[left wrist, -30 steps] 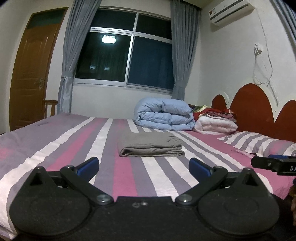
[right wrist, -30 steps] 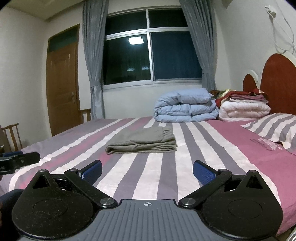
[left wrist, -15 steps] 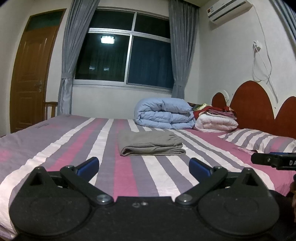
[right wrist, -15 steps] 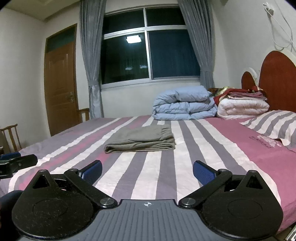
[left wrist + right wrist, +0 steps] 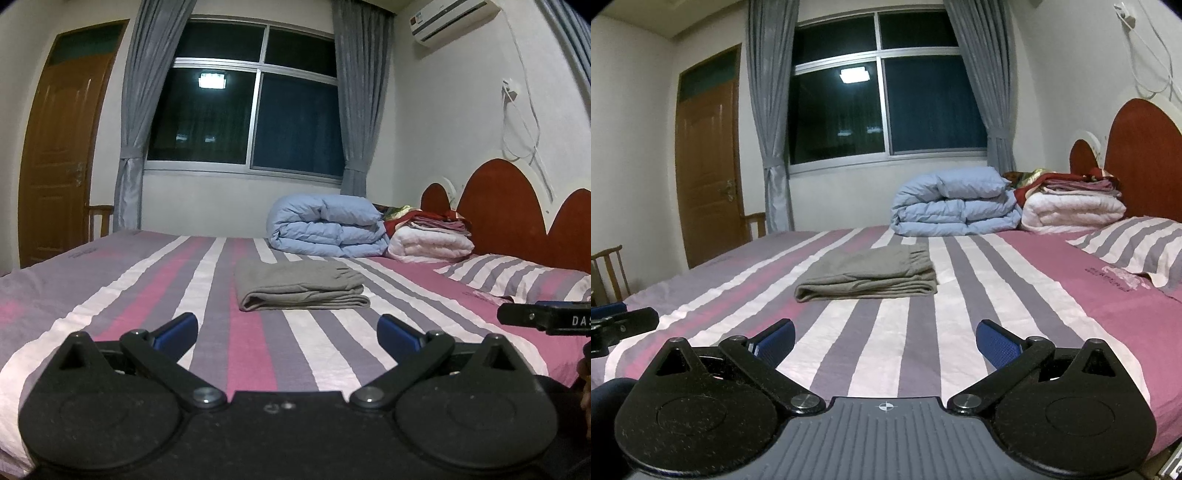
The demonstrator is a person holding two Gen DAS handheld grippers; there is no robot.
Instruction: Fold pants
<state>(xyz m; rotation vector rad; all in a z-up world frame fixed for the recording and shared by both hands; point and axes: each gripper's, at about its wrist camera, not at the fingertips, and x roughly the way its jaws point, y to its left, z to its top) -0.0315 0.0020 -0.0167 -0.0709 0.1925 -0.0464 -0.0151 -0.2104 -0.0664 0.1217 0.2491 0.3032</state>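
The grey pants [image 5: 299,284] lie folded in a neat flat rectangle in the middle of the striped bed [image 5: 147,295]; they also show in the right wrist view [image 5: 871,273]. My left gripper [image 5: 287,328] is open and empty, held near the bed's front edge, well short of the pants. My right gripper [image 5: 885,338] is open and empty, also back from the pants. The right gripper's tip shows at the right edge of the left wrist view [image 5: 546,318]; the left gripper's tip shows at the left edge of the right wrist view [image 5: 620,326].
A folded light-blue duvet [image 5: 325,230] and a stack of white and red bedding [image 5: 430,236] sit at the far side of the bed by the red headboard [image 5: 509,206]. A striped pillow [image 5: 1137,247] lies at the right. A wooden door [image 5: 709,166] and chair [image 5: 609,273] stand left.
Both grippers have drawn back and lowered slightly, so the pants look a little farther away. The pants have not moved. Both grippers stay open.
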